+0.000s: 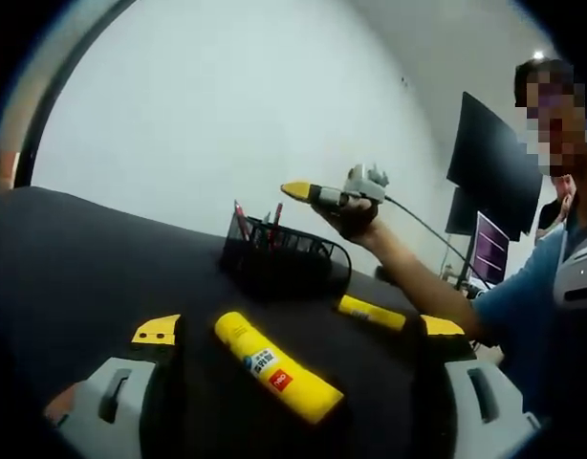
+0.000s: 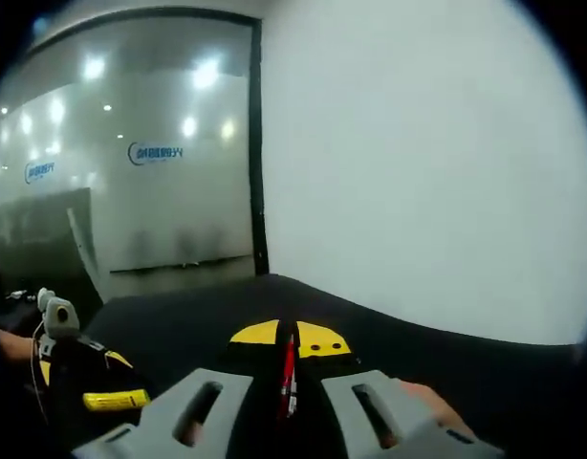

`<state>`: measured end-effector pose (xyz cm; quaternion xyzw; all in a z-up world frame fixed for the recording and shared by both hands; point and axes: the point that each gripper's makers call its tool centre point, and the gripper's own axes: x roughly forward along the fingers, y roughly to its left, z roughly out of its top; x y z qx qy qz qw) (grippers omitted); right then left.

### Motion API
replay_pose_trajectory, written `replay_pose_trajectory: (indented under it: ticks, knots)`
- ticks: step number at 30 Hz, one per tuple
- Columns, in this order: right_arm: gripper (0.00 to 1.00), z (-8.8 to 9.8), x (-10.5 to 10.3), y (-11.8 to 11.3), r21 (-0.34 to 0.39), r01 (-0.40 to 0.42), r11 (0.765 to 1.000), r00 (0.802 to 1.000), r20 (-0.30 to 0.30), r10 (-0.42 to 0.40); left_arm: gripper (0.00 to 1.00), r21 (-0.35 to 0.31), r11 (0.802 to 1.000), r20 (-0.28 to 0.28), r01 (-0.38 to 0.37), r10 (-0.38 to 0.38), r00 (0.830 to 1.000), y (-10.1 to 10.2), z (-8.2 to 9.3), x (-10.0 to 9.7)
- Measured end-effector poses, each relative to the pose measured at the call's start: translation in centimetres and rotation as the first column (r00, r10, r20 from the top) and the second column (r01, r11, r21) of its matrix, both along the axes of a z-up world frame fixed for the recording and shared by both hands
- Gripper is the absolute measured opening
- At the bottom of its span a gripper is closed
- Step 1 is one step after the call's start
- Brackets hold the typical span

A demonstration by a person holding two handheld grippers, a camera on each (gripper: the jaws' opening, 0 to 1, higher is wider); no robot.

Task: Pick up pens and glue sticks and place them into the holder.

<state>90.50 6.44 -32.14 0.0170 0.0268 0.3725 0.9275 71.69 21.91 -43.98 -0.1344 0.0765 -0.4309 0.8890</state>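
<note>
Up close, the right claw (image 2: pixel 289 359) is clenched on a thin red pen (image 2: pixel 288 378), nipped between its yellow-tipped jaws and lying along them above the black desk (image 2: pixel 418 359). Far to its left the left claw (image 2: pixel 112 400) shows, yellow-tipped too. In the left gripper view the left claw (image 1: pixel 298 330) stands released, jaws wide apart, with a smooth yellow glue stick (image 1: pixel 277 366) lying slantwise on the desk (image 1: pixel 83 277) between them. A second yellow stick (image 1: pixel 372 312) lies just beyond, to the right. Farther off stands the black wire-mesh holder (image 1: pixel 284 256), red pens upright inside. Above it hangs the right claw (image 1: pixel 298 190), held in a person's gloved hand (image 1: pixel 351 215). A dark monitor (image 1: pixel 489 163) stands far right.
</note>
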Motion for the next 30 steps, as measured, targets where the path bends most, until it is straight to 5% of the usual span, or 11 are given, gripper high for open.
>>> replay_pose_trajectory:
  ticks: [16,23,30]
  knots:
    - [0.05,3.4,-1.9,-0.5,0.033,-0.021,0.999,0.998,0.068,0.019,0.90,-0.009,1.000,-0.021,-0.003,0.002,1.000,-0.2,-0.1,-0.1]
    - [0.09,3.5,-5.1,-0.6,0.026,-0.075,0.997,0.995,0.072,0.073,0.90,-0.077,0.997,-0.015,-0.027,0.026,1.000,0.8,0.9,0.3]
    - [0.14,2.3,-10.3,0.0,0.015,-0.142,0.990,0.986,0.088,0.140,0.87,-0.078,0.996,-0.012,-0.042,0.041,0.999,0.9,1.0,0.4]
